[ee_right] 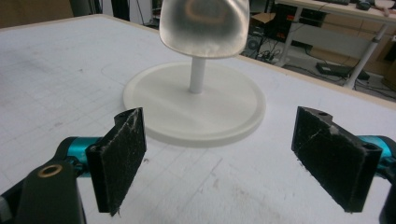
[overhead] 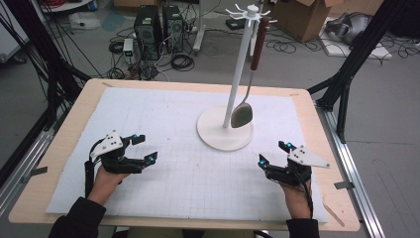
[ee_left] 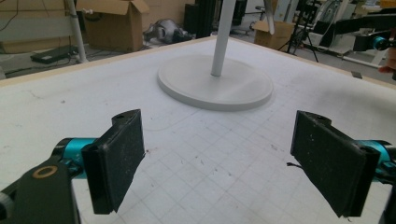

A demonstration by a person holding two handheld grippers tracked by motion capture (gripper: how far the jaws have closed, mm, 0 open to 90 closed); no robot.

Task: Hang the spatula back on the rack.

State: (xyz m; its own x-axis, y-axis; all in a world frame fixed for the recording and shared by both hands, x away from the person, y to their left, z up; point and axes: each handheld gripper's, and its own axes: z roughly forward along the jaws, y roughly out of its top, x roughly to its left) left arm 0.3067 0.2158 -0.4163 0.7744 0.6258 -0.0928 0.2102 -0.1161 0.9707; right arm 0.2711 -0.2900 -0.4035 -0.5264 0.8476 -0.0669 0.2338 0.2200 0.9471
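Both claws rest low over the white mat on the bench [overhead: 59, 148], jaws spread wide with nothing between them. Left claw [overhead: 141, 148] sits at the lower left of the high view, right claw [overhead: 274, 154] at the lower right. Between them, farther back, a spatula [overhead: 243, 111] hangs from a white stand [overhead: 224, 133], its blade just above the round base.

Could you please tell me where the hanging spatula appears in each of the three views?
High view: spatula hangs right of the stand's pole, blade above the base.
Left gripper view: a grey sliver, probably its handle, at the top edge.
Right gripper view: blade top centre, blurred.
Shared landmark: round white base.
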